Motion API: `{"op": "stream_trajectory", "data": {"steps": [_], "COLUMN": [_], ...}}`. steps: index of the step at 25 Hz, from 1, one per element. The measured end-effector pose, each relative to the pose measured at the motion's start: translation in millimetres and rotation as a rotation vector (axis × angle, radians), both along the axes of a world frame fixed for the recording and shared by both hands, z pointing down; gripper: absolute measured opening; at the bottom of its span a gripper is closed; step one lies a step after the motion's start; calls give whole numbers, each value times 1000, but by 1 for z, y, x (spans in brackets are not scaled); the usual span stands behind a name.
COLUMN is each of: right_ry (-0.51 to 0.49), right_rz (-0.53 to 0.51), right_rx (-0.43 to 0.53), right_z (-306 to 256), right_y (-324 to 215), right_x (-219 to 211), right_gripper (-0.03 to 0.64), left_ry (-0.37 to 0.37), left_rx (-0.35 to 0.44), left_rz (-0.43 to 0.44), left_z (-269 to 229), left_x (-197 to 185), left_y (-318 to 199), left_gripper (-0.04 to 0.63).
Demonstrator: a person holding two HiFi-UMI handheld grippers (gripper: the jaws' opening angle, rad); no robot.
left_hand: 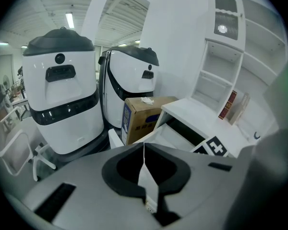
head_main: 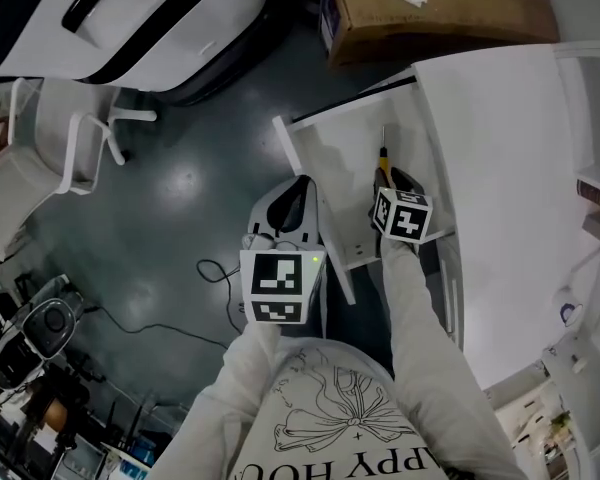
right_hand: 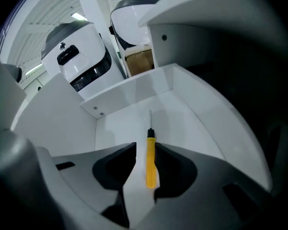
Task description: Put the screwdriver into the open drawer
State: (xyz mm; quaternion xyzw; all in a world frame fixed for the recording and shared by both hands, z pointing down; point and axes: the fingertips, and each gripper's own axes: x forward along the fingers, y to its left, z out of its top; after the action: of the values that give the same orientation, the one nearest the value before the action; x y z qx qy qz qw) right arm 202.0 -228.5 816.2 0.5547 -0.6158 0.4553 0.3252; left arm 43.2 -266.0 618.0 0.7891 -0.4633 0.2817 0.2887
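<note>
Screwdriver lying in the open drawer, with the right gripper spread around it.

The left gripper (head_main: 298, 193) hangs outside the drawer (head_main: 340, 158) with its jaws together and empty. Inside, the screwdriver (right_hand: 150, 162) lies flat on the drawer floor, shaft pointing toward the far wall. The right gripper (right_hand: 146, 146) has its jaws apart on either side of the yellow handle, which sits close to the right-hand jaw. The risk, as I judge it, is that a slanted withdrawal lets that jaw drag or roll the tool, or bump the drawer's side wall.
</note>
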Motion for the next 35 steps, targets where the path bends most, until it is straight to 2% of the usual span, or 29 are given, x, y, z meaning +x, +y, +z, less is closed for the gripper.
{"op": "stream_trajectory", "data": {"steps": [12,21,24,28,35], "right_ry": [1,38,39,57,68], "right_rz": [20,62,82,97,86], "right_rx": [268,609,670,794,911], "right_z": [-167,-324,-362,-412,-471], "right_y": [-8,-35,-27,-40,-27], "right_x": [-6,9,11,14,10], "right_gripper": [71,43,40,37,35], "left_ry": [72,139,149,173,199], "left_rx": [202,390,423,524,615], "left_rz": [10,-19,-25,-25,-18], "left_z": [-109,-198,-225,-265,-314], "left_x": [14,11,8,5,6], "left_y": [-9,-21,-11,-24,-14], "left_gripper": [6,6,7,6,7]}}
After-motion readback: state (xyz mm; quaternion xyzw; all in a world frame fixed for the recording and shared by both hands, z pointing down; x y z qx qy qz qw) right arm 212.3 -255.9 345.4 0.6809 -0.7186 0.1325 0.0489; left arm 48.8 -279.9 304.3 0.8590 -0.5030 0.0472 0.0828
